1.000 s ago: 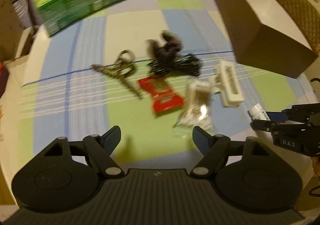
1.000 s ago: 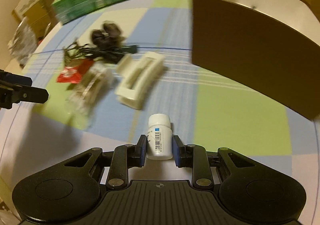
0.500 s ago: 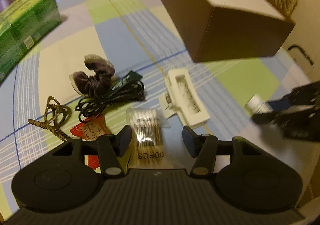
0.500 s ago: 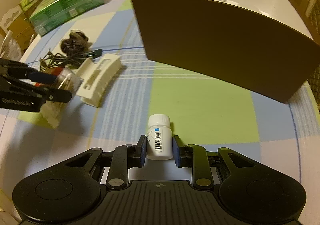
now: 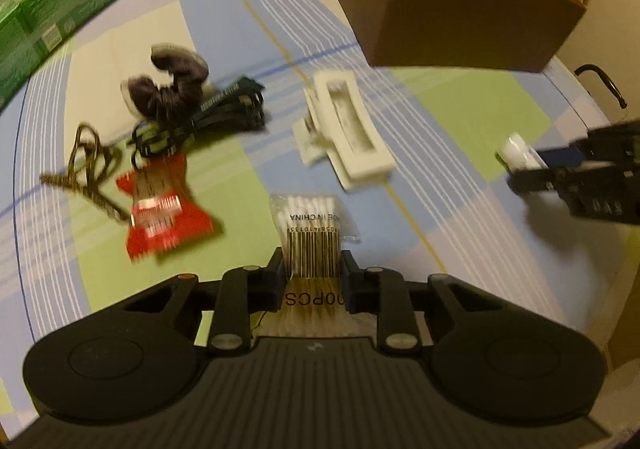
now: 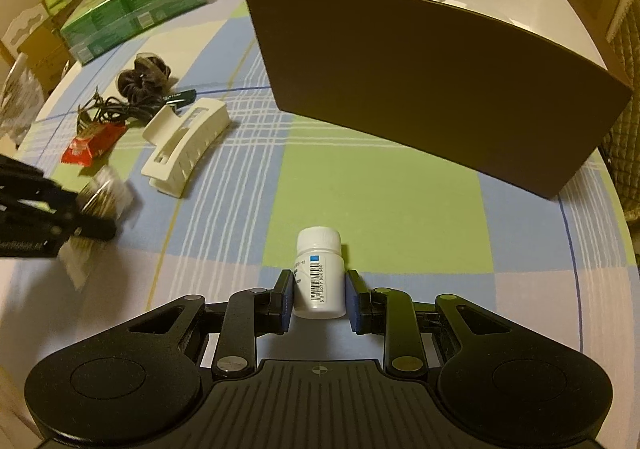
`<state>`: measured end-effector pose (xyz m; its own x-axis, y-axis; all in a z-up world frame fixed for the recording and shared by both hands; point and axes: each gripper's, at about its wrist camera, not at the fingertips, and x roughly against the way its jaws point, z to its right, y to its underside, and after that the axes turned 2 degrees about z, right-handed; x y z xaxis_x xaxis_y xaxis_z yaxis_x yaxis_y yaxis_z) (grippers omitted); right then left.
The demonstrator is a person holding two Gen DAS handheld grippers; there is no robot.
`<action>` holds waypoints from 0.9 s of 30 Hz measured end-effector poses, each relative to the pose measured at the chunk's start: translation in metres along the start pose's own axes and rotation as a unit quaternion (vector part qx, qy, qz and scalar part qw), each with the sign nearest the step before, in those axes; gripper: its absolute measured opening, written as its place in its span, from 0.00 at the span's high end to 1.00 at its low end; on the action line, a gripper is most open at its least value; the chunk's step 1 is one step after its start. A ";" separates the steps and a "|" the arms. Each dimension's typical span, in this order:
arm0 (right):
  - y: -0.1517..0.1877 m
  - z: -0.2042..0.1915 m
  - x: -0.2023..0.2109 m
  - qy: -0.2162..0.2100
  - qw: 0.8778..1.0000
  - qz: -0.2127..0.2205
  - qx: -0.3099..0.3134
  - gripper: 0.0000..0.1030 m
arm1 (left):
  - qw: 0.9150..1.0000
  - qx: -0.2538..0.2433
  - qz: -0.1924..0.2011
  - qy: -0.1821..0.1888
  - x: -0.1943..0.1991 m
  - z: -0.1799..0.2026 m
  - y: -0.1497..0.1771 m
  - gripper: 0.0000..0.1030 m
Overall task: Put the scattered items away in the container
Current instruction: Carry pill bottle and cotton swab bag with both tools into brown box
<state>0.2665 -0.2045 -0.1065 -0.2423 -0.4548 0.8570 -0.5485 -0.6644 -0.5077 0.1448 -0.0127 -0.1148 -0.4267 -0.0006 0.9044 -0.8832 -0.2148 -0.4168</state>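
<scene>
A tabletop (image 6: 380,185) under a blue, green and cream checked cloth carries a brown open-topped cardboard box (image 6: 420,89) toward its far right corner and a green shrink-wrapped carton pack (image 6: 132,17) at the far left edge. Mid-tabletop lie a white plastic hair claw (image 6: 184,145), a coiled black cable (image 5: 208,117), a dark scrunchie (image 5: 168,89), a red sachet (image 5: 164,217) and a braided cord (image 5: 84,165).
</scene>
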 end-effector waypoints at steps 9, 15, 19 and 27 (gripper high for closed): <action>0.006 -0.007 0.003 -0.006 0.999 -0.008 0.034 0.71 | 1.000 0.018 -0.003 -0.019 0.012 0.019 -0.001 0.81; 0.012 0.015 0.016 -0.054 0.997 -0.023 -0.042 0.71 | 1.000 0.007 0.012 -0.021 0.028 0.032 -0.008 0.81; 0.015 0.025 0.031 -0.063 0.996 -0.016 -0.058 0.71 | 1.000 0.002 0.023 -0.019 0.037 0.044 -0.014 0.81; 0.018 0.040 0.051 -0.064 0.996 -0.001 -0.063 0.71 | 0.999 -0.013 0.043 -0.009 0.048 0.068 -0.028 0.81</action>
<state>0.2768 -0.2634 -0.0752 -0.1419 -0.5313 0.8352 -0.6472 -0.5886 -0.4844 0.1624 -0.0729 -0.0533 -0.4969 -0.0360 0.8671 -0.8488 -0.1877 -0.4942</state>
